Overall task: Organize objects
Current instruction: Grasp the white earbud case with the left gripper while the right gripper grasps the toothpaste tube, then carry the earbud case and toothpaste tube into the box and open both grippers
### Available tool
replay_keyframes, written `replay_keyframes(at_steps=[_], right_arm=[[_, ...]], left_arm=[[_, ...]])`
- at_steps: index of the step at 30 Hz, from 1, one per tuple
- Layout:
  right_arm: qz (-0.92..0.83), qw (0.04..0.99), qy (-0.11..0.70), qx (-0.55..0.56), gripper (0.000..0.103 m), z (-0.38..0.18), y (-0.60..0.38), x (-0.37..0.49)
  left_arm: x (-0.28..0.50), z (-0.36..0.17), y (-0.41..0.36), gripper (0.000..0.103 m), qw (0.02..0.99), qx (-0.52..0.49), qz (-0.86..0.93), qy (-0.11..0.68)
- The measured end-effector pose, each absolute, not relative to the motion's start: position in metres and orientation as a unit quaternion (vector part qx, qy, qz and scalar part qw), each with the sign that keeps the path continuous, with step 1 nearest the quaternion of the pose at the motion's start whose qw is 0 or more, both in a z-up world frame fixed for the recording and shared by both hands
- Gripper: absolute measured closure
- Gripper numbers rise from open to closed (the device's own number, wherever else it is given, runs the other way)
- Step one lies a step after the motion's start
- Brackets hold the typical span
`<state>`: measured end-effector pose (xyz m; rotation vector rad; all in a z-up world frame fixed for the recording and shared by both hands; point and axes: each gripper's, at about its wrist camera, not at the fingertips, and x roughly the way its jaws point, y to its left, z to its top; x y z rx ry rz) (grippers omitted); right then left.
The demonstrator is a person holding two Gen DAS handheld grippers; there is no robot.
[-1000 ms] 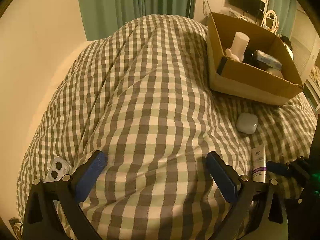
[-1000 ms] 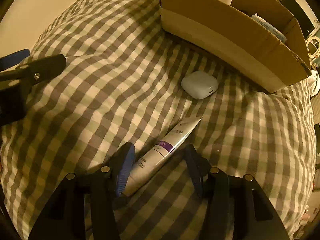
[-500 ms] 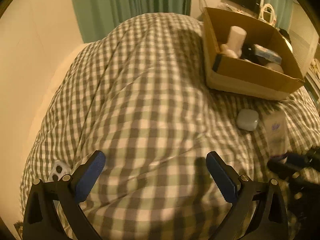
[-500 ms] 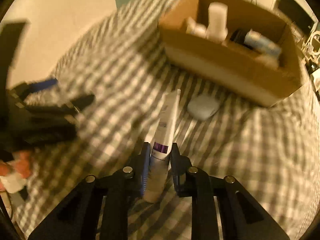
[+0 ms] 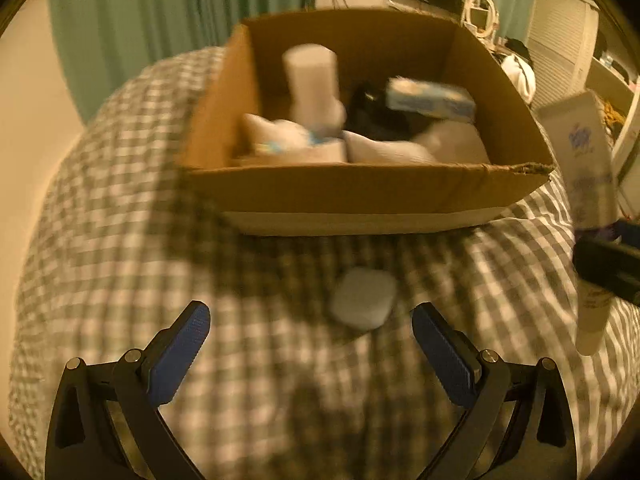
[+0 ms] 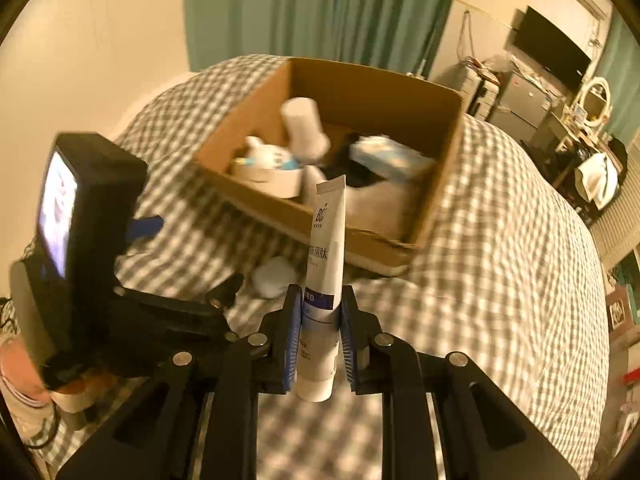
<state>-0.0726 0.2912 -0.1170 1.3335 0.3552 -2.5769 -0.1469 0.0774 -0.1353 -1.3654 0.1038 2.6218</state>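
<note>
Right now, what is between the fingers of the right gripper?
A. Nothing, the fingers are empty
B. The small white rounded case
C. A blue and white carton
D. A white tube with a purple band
D: in the right wrist view the right gripper is shut on the white tube, which points toward the cardboard box, while the small white case lies on the checked cover.

Green curtains (image 6: 320,4) are hanging behind the checked bedspread (image 6: 500,240); a dark screen (image 6: 552,54) is mounted on the wall.
</note>
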Motion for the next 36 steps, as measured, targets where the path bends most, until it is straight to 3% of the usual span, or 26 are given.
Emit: replay_keyframes(at_steps=[5, 8, 14, 18, 28, 36], right_arm=[[-0.877, 0.101, 0.108, 0.457, 0.085, -0.115, 0.323, -0.082], [-0.877, 0.103, 0.097, 0.459, 0.085, -0.124, 0.333, -0.089], [-0.879, 0.121, 0.074, 0.455, 0.085, -0.132, 0.342, -0.094], [-0.885, 0.121, 0.059, 0.446, 0.085, -0.132, 0.346, -0.094], [-0.888, 0.108, 0.054, 0.444, 0.085, -0.123, 0.344, -0.083], [-0.898, 0.095, 0.071, 0.424, 0.085, -0.086, 0.326, -0.056]], left_arm=[[-0.165, -0.159, 0.098, 0.002, 0.102, -0.463, 0.880, 0.042], [-0.172, -0.175, 0.107, 0.009, 0.112, -0.474, 0.872, 0.058], [-0.193, -0.199, 0.101, 0.017, 0.121, -0.501, 0.857, 0.005], [-0.193, -0.200, 0.109, 0.048, 0.149, -0.504, 0.850, 0.019], [-0.173, -0.172, 0.102, 0.048, 0.131, -0.508, 0.850, 0.042], [-0.140, -0.115, 0.084, 0.048, 0.133, -0.475, 0.868, 0.060]])
